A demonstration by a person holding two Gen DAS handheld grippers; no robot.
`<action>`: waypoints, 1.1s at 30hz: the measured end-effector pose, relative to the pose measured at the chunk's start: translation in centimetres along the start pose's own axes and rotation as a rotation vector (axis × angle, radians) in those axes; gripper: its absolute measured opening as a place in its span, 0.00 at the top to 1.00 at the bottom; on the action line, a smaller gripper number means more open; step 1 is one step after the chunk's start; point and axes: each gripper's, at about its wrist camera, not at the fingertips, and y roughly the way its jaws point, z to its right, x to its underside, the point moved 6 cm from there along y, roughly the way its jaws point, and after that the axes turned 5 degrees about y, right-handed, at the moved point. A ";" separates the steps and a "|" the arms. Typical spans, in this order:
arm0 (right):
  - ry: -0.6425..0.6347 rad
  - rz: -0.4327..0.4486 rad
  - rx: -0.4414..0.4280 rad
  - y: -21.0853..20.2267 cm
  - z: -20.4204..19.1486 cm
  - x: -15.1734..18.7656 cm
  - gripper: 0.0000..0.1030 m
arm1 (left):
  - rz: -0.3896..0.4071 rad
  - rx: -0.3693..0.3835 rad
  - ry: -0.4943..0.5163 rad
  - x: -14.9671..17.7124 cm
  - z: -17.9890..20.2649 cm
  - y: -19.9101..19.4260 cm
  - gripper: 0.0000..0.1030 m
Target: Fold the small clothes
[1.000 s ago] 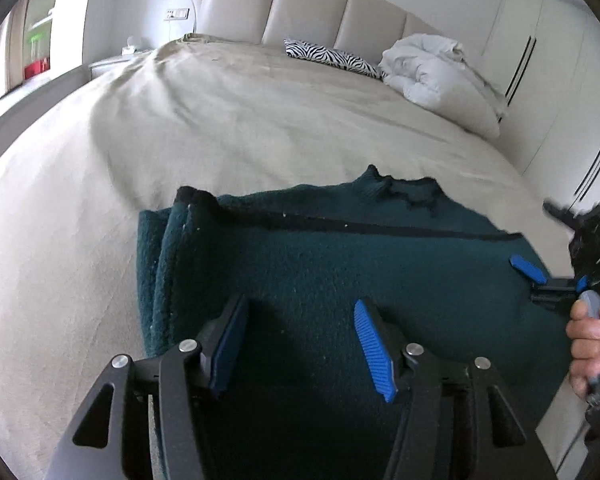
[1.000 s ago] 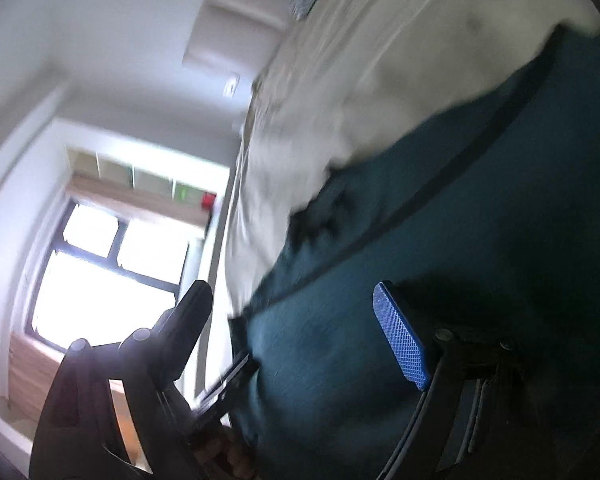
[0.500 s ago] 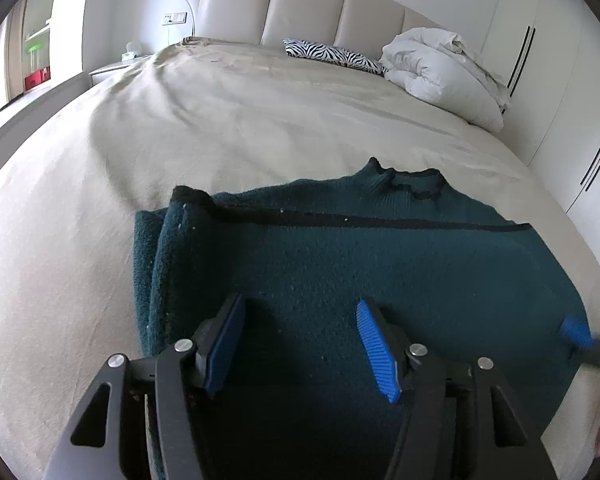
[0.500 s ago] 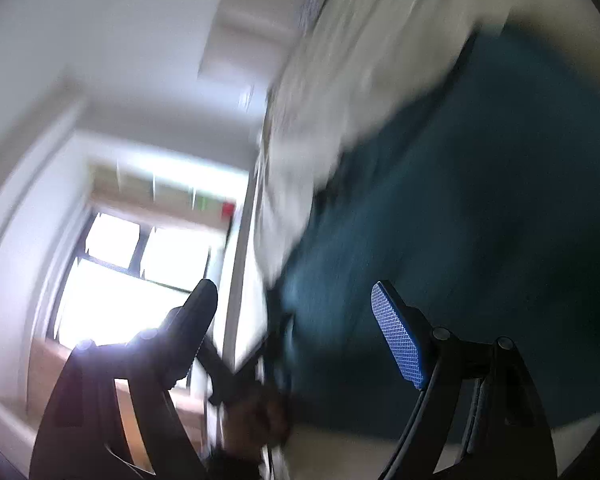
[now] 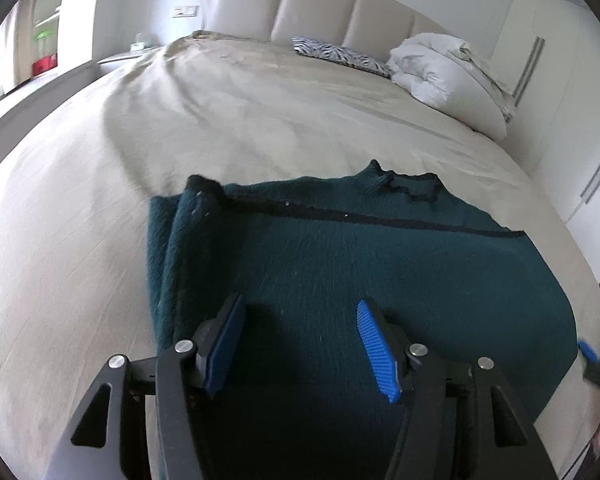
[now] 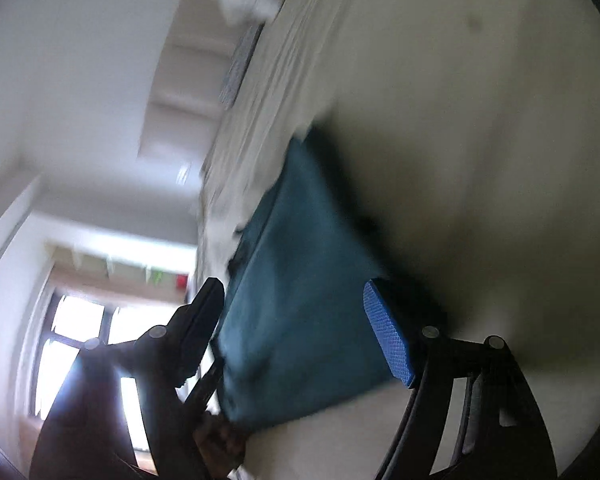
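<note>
Zebra-print pillow [image 5: 340,55] beside white duvet [image 5: 448,68]

Right tool [image 6: 296,332] now off the sweater [image 5: 380,272], jaws narrower, nothing between.

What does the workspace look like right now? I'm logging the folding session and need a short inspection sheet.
Surface: beige bedsheet, smooth with light creases, on a bed with a padded headboard.
Job's things: dark green sweater lying flat, left side folded inward, black-trimmed collar facing the headboard.
Clutter: zebra-print pillow and bundled white duvet near the headboard.
Grippers: left gripper open above the sweater's lower part, nothing between its pads; right gripper open, jaws just closing somewhat, near the sweater's edge in a blurred view, gripping nothing.
Cables: nothing seen.
Surroundings: white wardrobe on the right, window, nightstand beside the bed.
</note>
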 end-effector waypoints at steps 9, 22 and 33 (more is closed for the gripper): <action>0.075 -0.062 0.021 1.4 0.9 5.3 0.25 | -0.048 0.140 -0.015 1.1 6.8 -1.6 0.38; 0.183 0.048 -0.034 3.0 0.9 3.6 0.25 | -0.056 0.161 0.013 1.5 9.8 -1.3 0.31; 0.238 0.012 -0.021 3.0 1.1 4.7 0.29 | -0.069 0.179 0.019 1.5 10.6 -0.8 0.31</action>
